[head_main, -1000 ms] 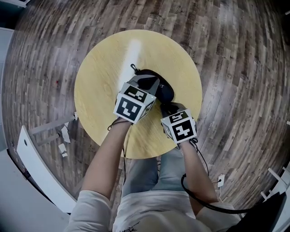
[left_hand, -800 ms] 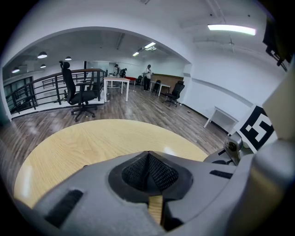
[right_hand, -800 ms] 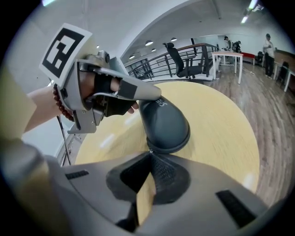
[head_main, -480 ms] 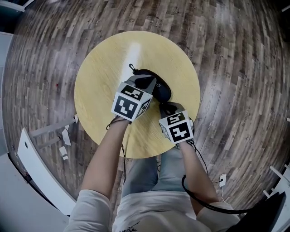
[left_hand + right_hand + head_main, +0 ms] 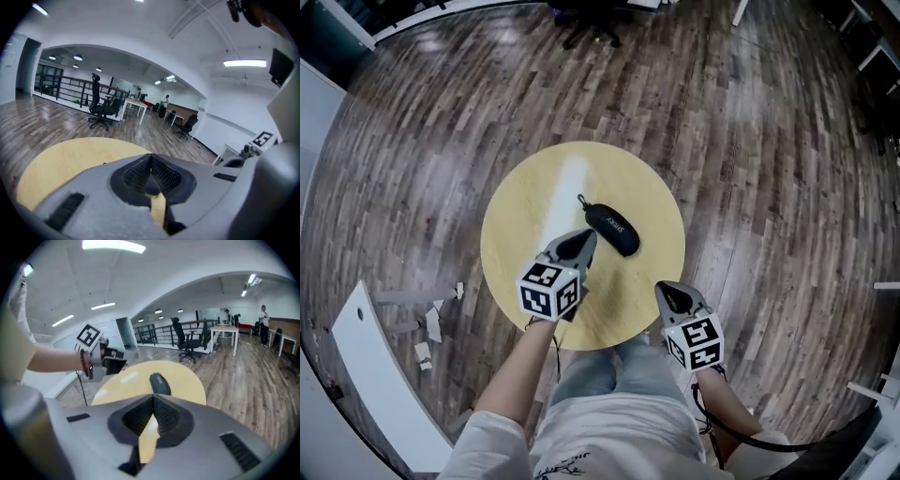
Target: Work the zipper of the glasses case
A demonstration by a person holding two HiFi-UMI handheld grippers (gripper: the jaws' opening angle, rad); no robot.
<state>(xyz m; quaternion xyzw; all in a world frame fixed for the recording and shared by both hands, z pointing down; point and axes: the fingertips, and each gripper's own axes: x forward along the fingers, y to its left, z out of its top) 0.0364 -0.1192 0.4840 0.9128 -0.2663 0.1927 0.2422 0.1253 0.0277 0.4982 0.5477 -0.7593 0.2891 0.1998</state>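
Black case with white lettering; pale yellow worktop; floor of grey-brown wood-grain planks. Grey left tongs and right tongs, each with a black-and-white square-patterned cube; black cross-hatched pads.

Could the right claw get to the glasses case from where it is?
Probably yes. The glasses case lies alone on the table, nothing between it and the shut right claw; the left claw hangs off to one side.
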